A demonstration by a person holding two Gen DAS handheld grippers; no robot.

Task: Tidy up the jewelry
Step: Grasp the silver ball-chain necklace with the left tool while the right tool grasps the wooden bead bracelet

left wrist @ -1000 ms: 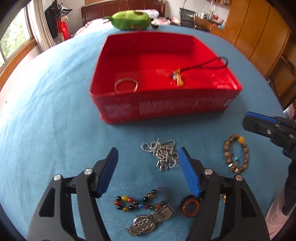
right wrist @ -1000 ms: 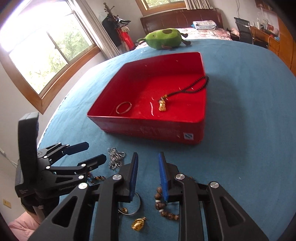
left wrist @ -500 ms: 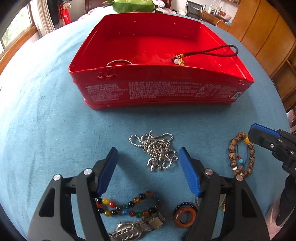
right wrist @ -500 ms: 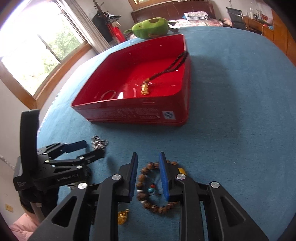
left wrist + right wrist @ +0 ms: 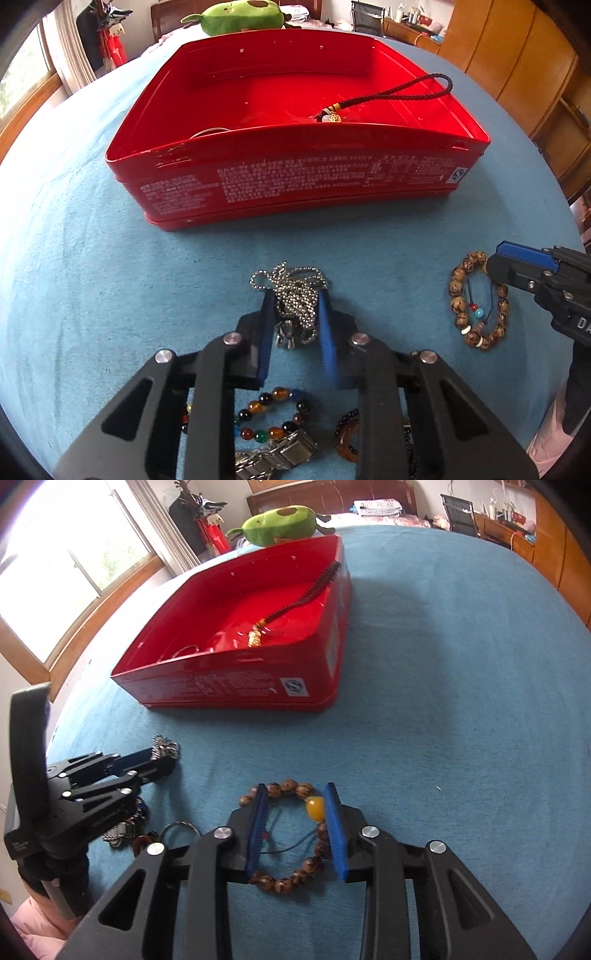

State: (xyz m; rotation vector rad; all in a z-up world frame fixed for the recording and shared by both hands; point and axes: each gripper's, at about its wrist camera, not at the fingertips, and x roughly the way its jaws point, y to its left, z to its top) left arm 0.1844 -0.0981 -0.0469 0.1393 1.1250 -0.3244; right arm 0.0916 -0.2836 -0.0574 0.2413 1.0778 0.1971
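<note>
My left gripper [image 5: 295,295] points down at the blue cloth, and its jaws are closing with the bunched silver chain [image 5: 295,299] squeezed between the blue pads. In the right wrist view my right gripper [image 5: 295,790] straddles the wooden bead bracelet [image 5: 291,880]. Its jaws are opening, and the pads stand at the bracelet's sides without pinching it. The red tin box [image 5: 295,184] lies beyond, holding a black cord necklace [image 5: 388,94] with a gold pendant and a thin silver bangle [image 5: 210,131].
Under the left gripper lie a coloured bead bracelet [image 5: 273,417], a metal watch [image 5: 273,458] and a brown ring on dark beads [image 5: 347,437]. A green plush toy [image 5: 280,524] sits behind the box. Wooden cabinets stand at the right, a window at the left.
The left jaws have drawn together from wide open onto the silver chain. The right jaws have spread a little around the wooden bracelet. Both grippers have sunk towards the cloth.
</note>
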